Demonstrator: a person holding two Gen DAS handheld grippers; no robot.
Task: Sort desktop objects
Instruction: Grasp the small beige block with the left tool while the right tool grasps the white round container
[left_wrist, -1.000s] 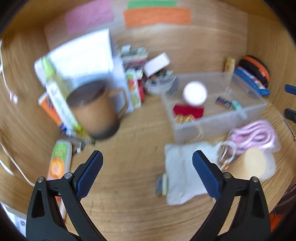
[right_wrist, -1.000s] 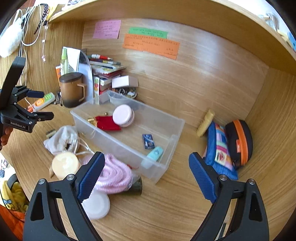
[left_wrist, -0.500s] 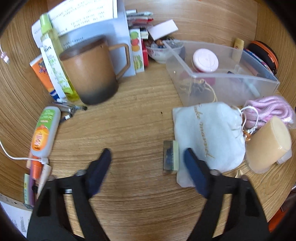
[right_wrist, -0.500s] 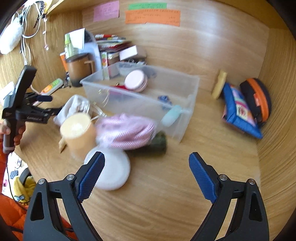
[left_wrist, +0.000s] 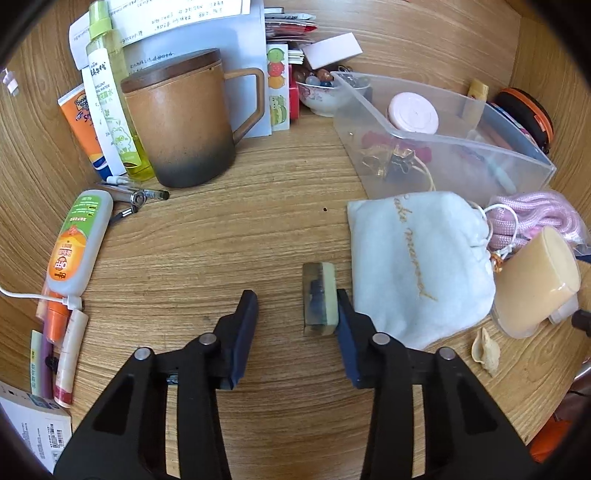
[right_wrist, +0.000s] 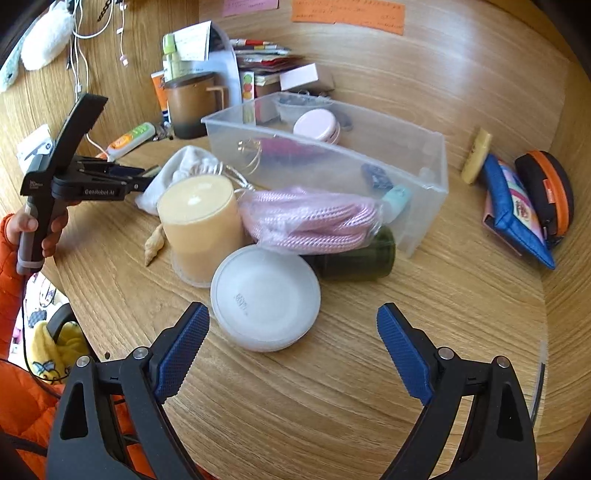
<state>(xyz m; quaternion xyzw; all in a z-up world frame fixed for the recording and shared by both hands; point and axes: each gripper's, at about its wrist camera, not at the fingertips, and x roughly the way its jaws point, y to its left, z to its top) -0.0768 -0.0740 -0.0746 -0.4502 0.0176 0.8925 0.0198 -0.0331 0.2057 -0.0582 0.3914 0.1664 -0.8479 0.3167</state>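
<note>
A small greenish block (left_wrist: 320, 299) lies on the wooden desk, between the fingers of my left gripper (left_wrist: 297, 310). The jaws are partly open; the right finger touches the block, the left finger stands apart. A white drawstring pouch (left_wrist: 413, 266) lies just right of it. A clear plastic bin (right_wrist: 332, 162) holds a pink round case (right_wrist: 316, 125) and small items. My right gripper (right_wrist: 291, 328) is open and empty, low over a round white lid (right_wrist: 264, 297). The left gripper also shows in the right wrist view (right_wrist: 147, 175).
A brown lidded mug (left_wrist: 181, 118), a spray bottle (left_wrist: 110, 92), tubes and pens stand at the left. A cream jar (right_wrist: 199, 221), pink rope bundle (right_wrist: 310, 218) and dark green jar (right_wrist: 354, 254) crowd the bin's front. A blue pouch (right_wrist: 517, 210) and an orange-black case (right_wrist: 550, 188) lie right.
My left gripper has dropped to the desk, narrowed, and come around the small block. My right gripper has moved lower and closer to the white lid.
</note>
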